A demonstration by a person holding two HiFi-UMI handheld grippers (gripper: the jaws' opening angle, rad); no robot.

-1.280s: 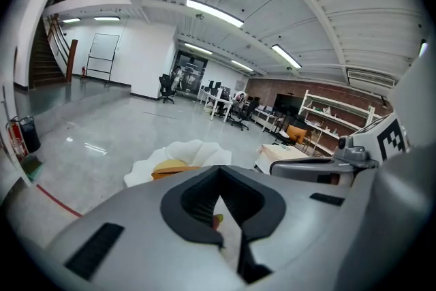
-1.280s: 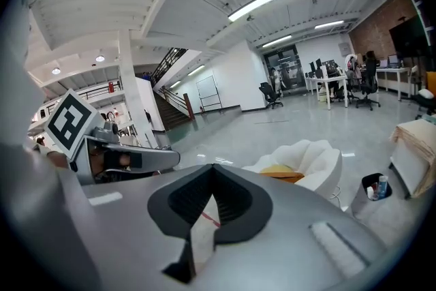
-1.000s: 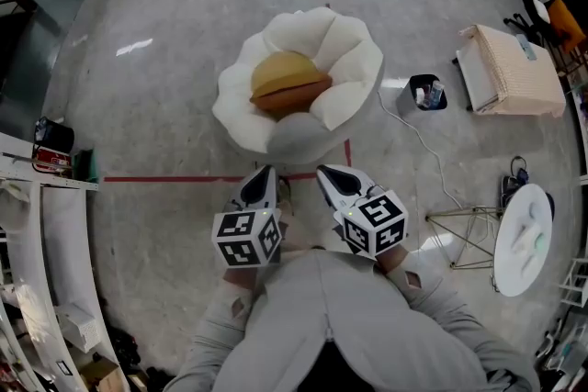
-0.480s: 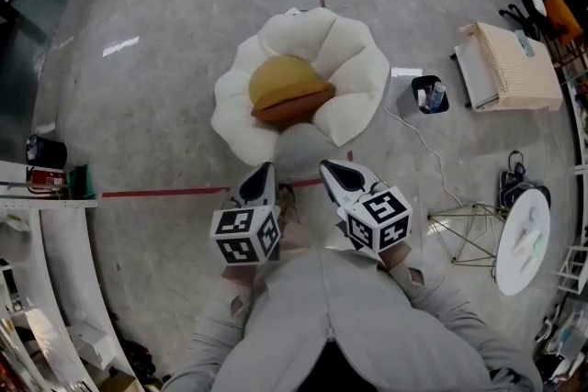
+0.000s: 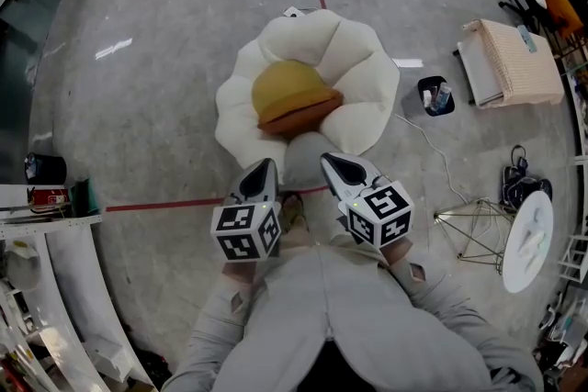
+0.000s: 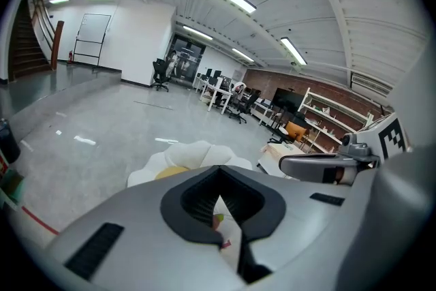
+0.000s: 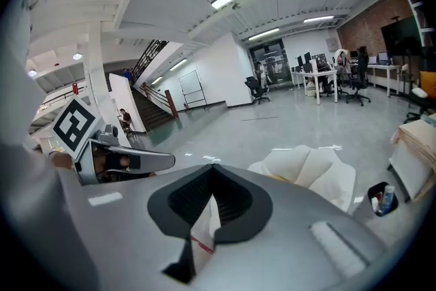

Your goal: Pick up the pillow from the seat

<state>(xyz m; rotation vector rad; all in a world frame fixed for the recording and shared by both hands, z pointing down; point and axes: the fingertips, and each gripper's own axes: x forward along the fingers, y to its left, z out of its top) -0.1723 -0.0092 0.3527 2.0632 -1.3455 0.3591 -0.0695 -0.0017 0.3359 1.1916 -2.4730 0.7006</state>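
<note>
Nearer than a second ago, the white petal-shaped seat (image 5: 363,73) has slid down the head view toward the person. Left gripper (image 5: 264,168), at the seat's 7 o'clock, is clenched on nothing. One yellow pillow (image 5: 285,87) lies in the seat's hollow, at 12 o'clock from both grippers. Right gripper (image 5: 331,163), at the seat's 6 o'clock, is likewise closed and empty. The pillow looks soft, light and bulky, so I would pinch its orange near edge. Count: one seat, one pillow, two grippers.

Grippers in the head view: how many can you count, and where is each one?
2. The left gripper is at lower centre-left and the right gripper is beside it at lower centre-right. Both point toward the white seat. None looks hidden.
</note>
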